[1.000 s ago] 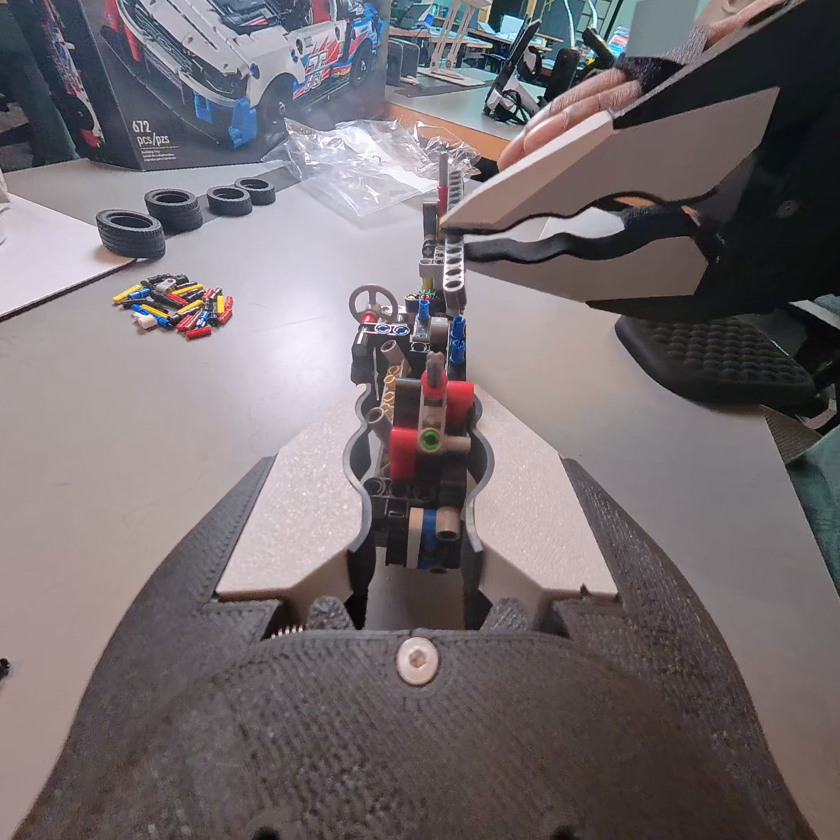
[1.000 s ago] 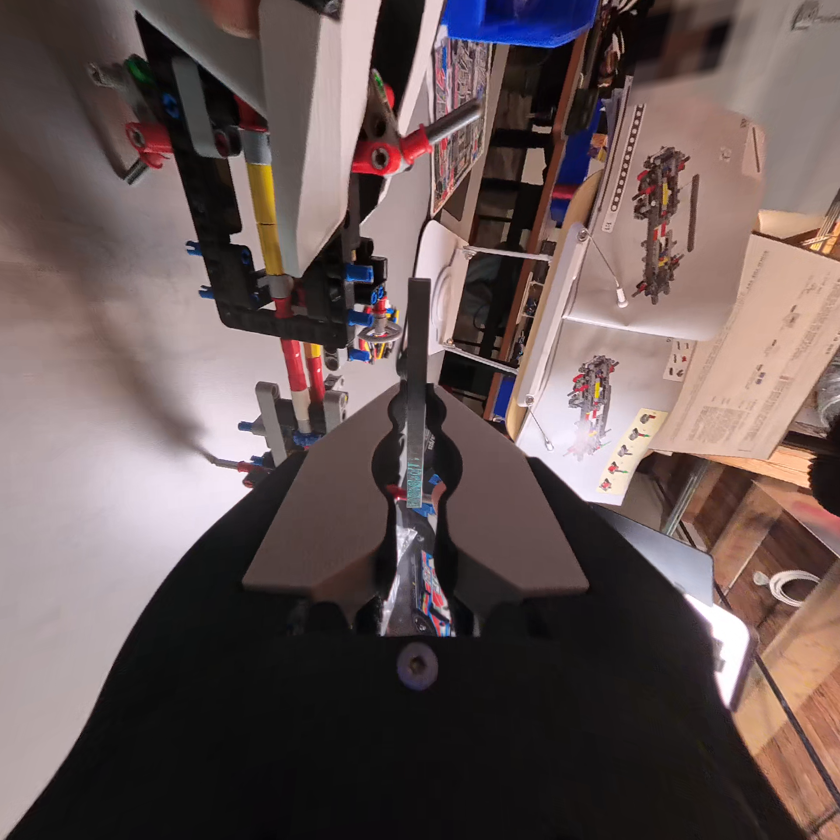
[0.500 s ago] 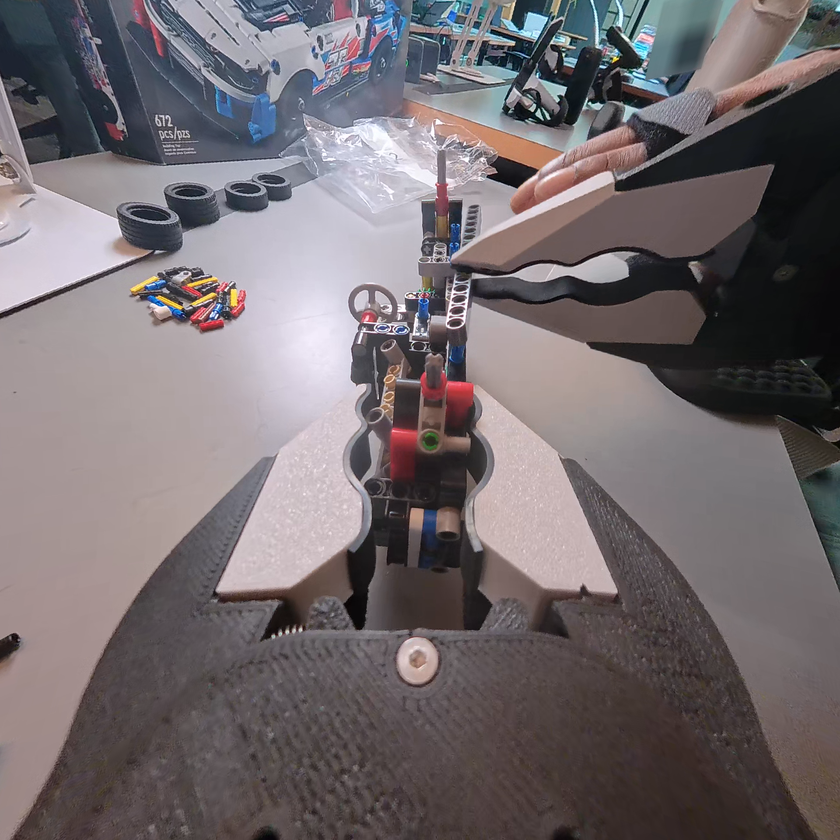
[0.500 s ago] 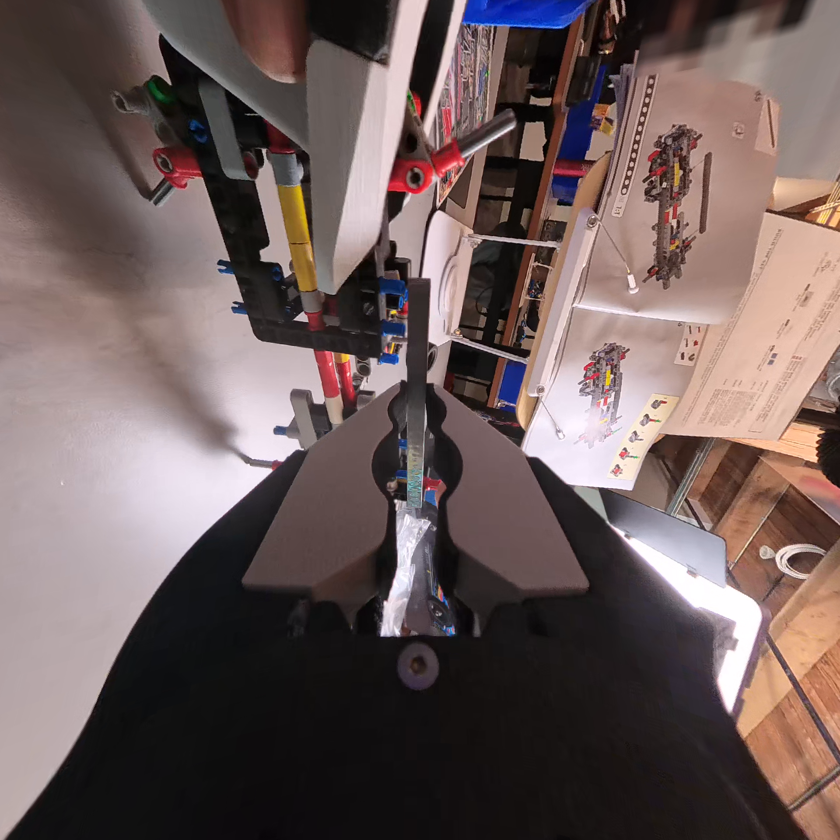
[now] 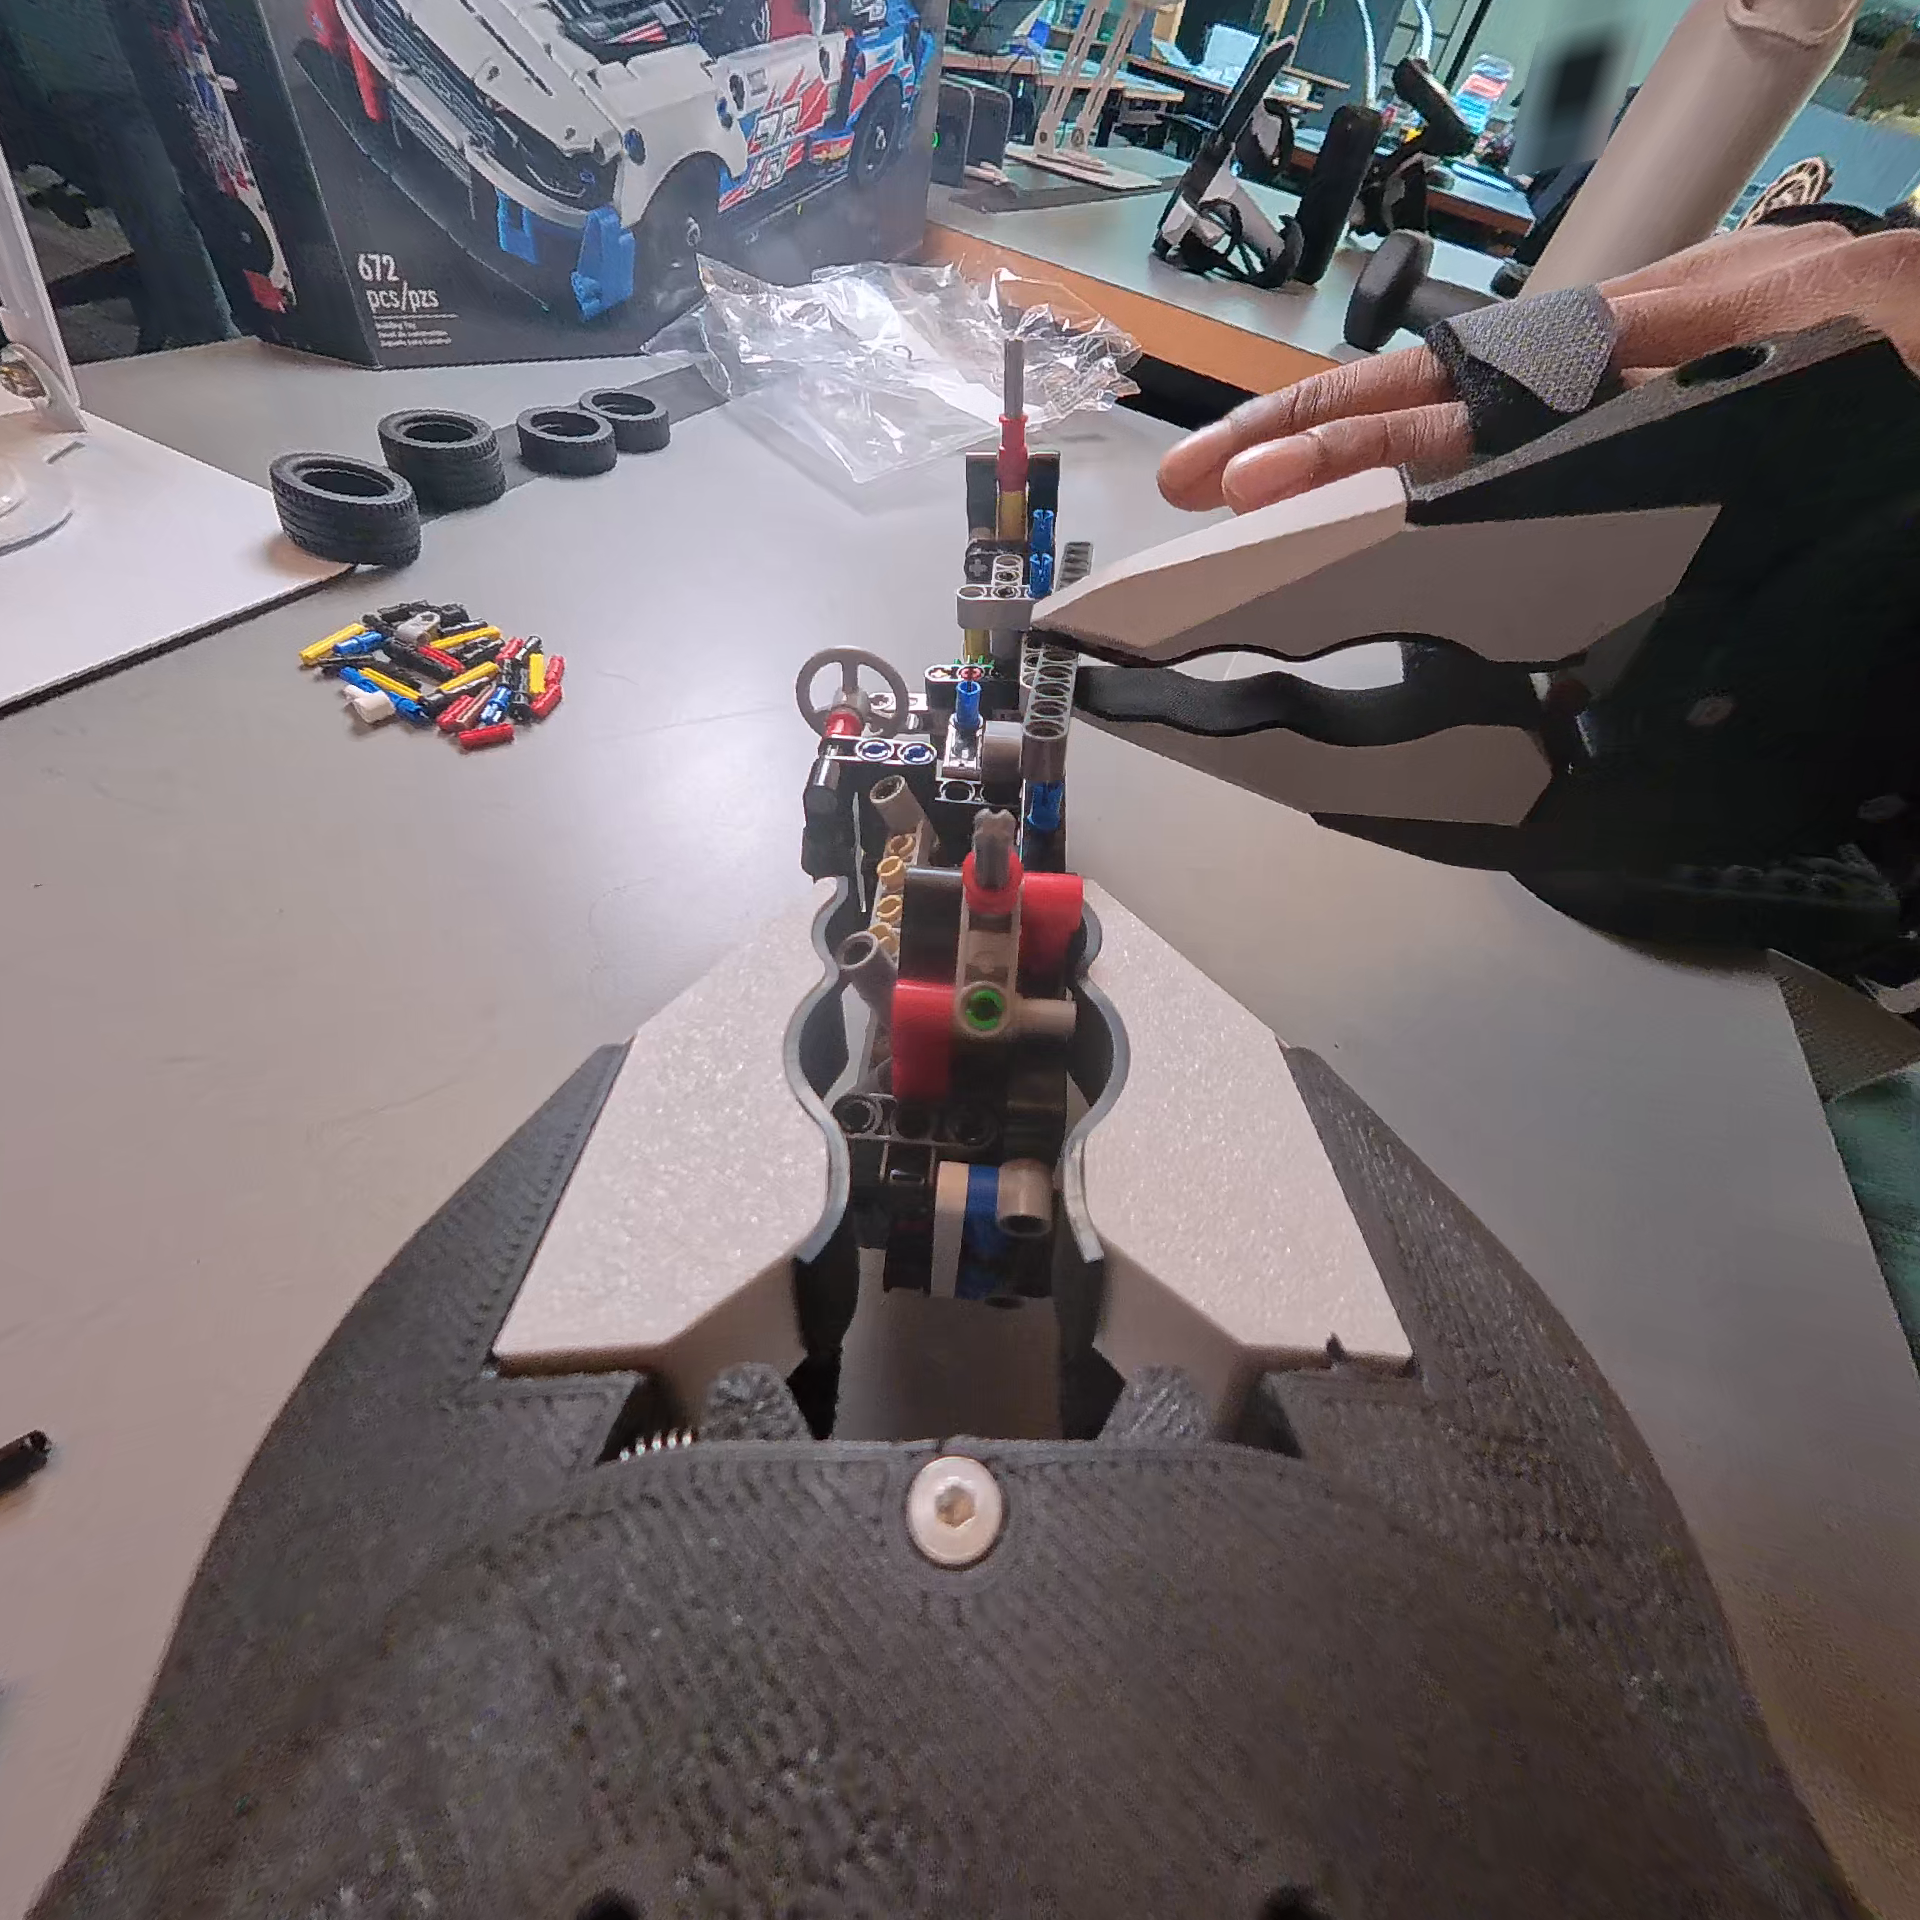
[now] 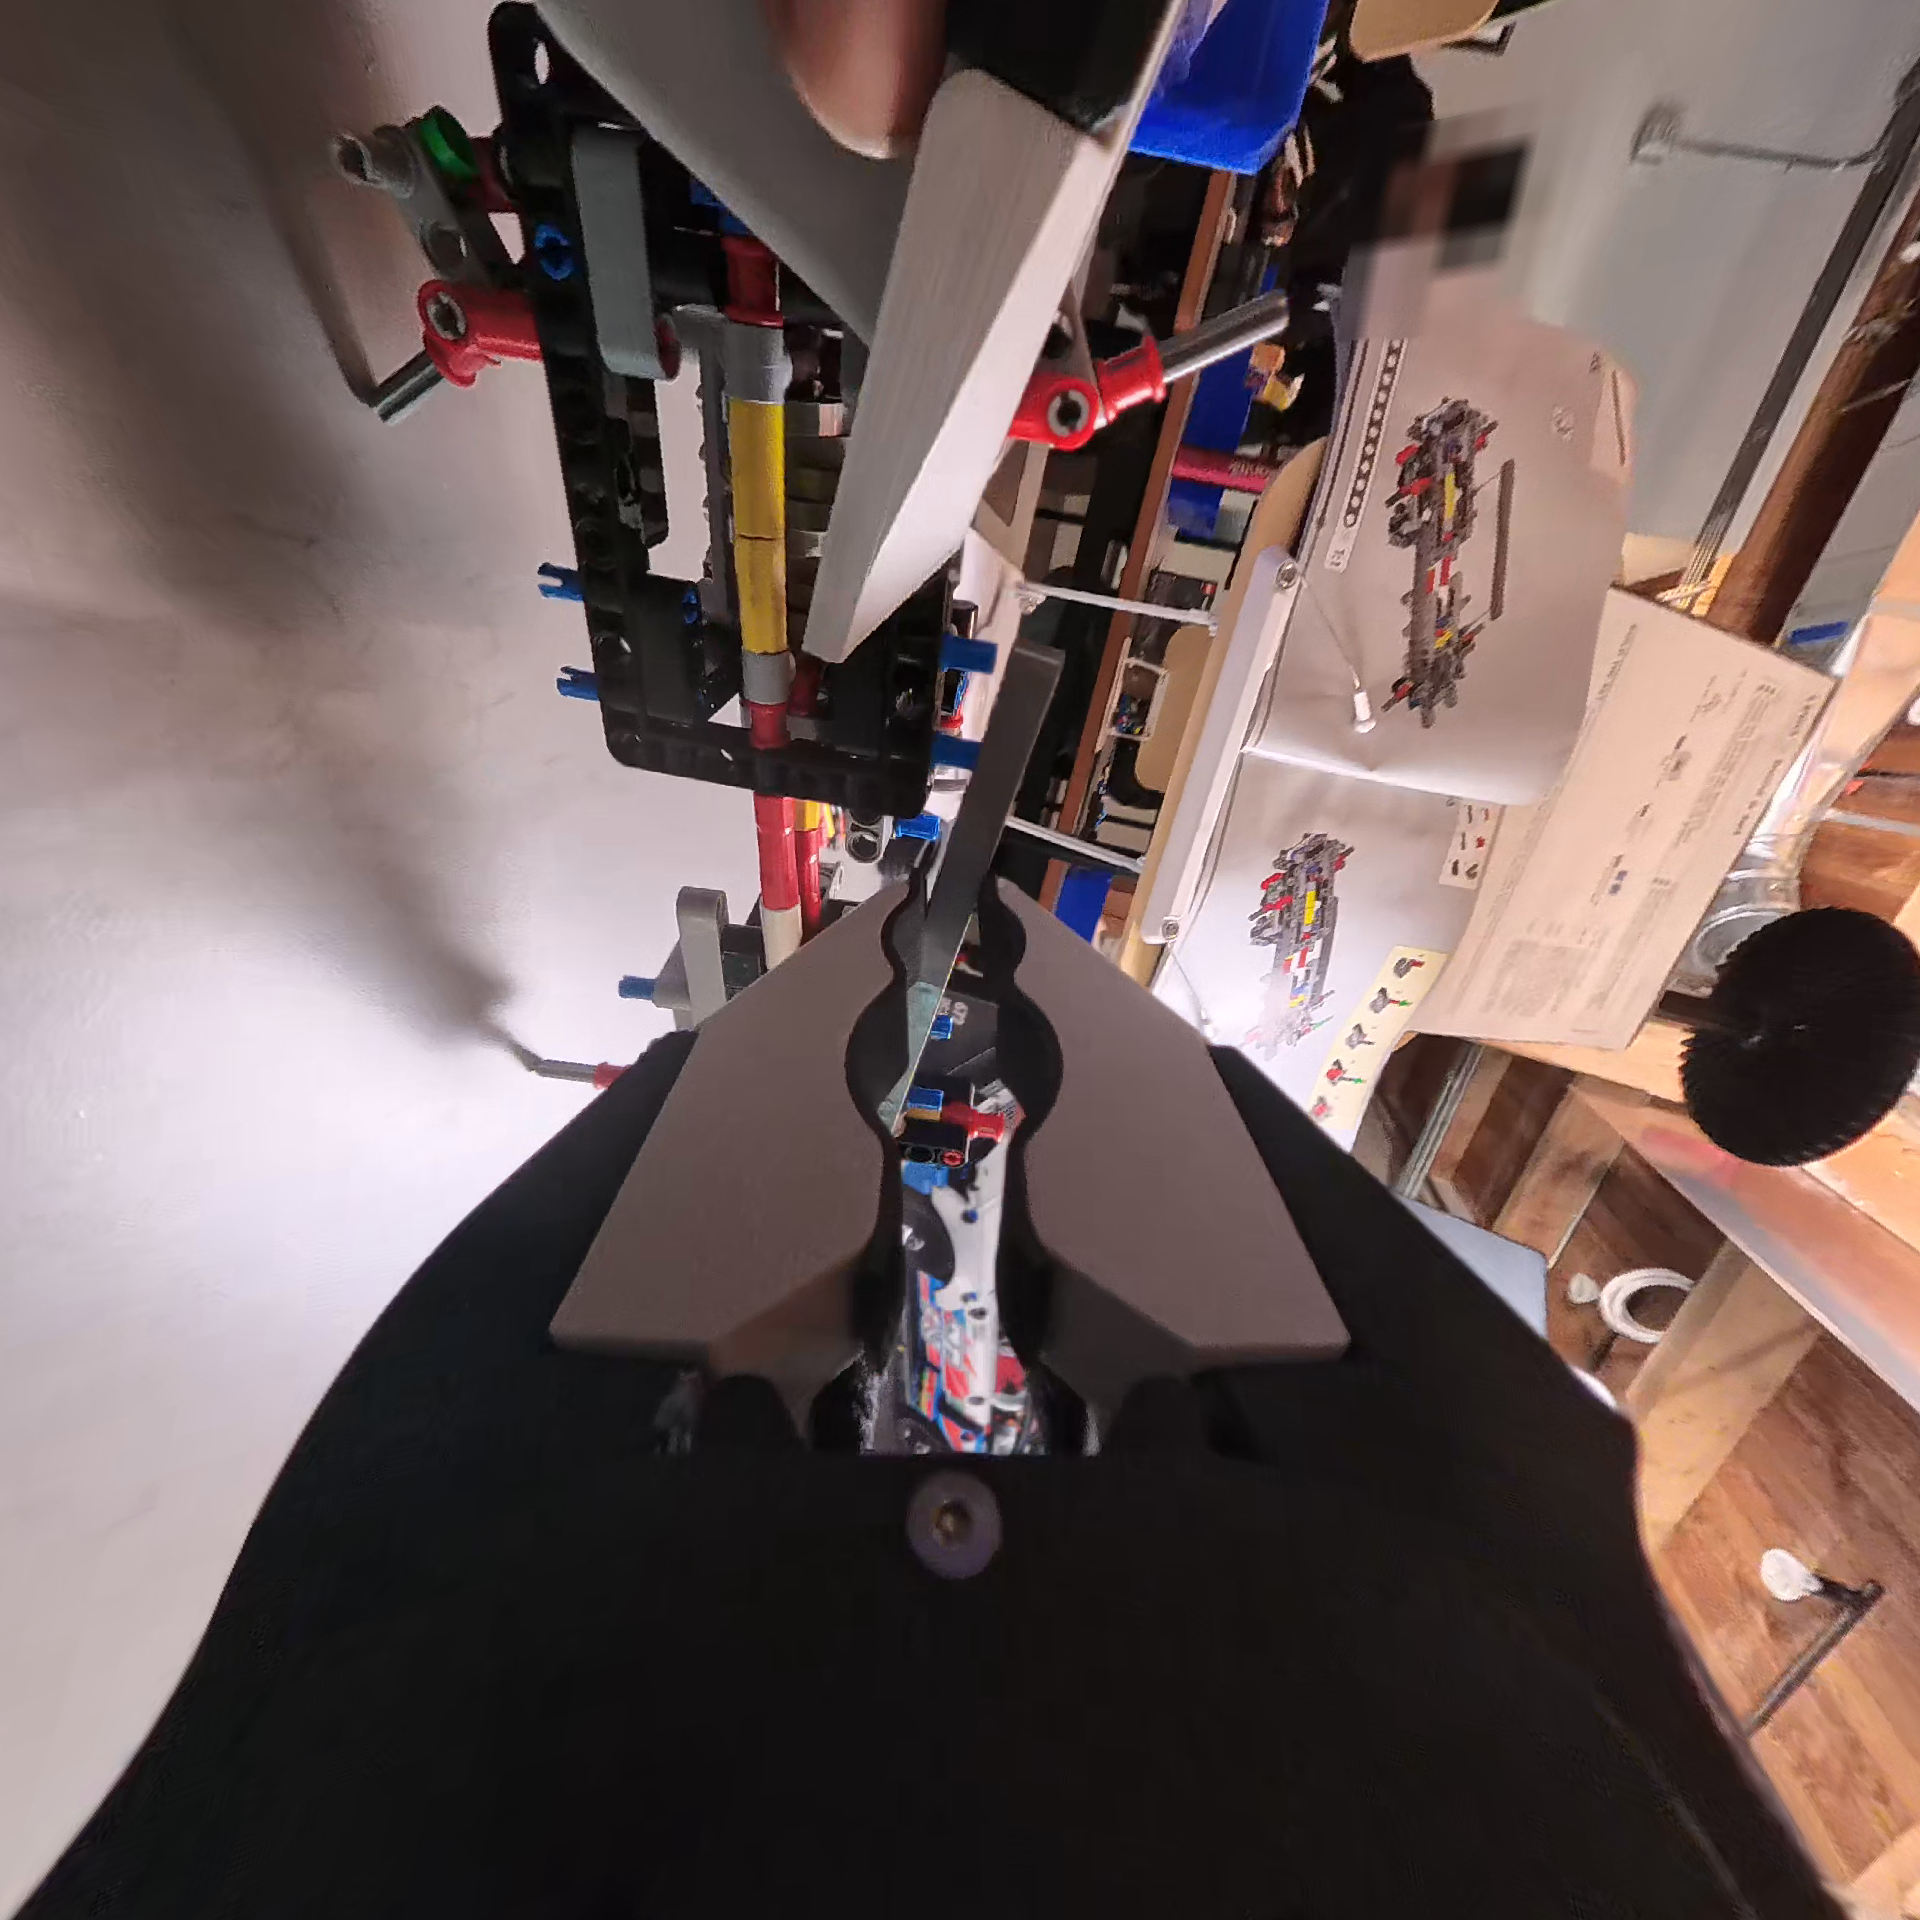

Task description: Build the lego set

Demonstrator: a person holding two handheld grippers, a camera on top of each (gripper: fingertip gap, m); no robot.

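My left gripper is shut on the near end of the lego chassis, a long black frame with red, yellow and blue parts and a grey steering wheel. The chassis stretches away from me above the grey table. My right gripper is shut on a long dark grey beam, which sticks out past its tips, tilted. In the left wrist view the right gripper comes in from the right and holds the beam against the chassis's right side, by the blue pins. The chassis fills the right wrist view's upper middle.
Several black tyres, a pile of small coloured pieces, a clear plastic bag and the set's box lie at the back left. An open instruction booklet stands on a holder. A person's hand rests on the right gripper. Tip to tip, the grippers are about 5 cm apart.
My right gripper has come down and closer to the chassis's right side. The beam in it has tilted, now lying against the blue pins. The left gripper keeps its hold.
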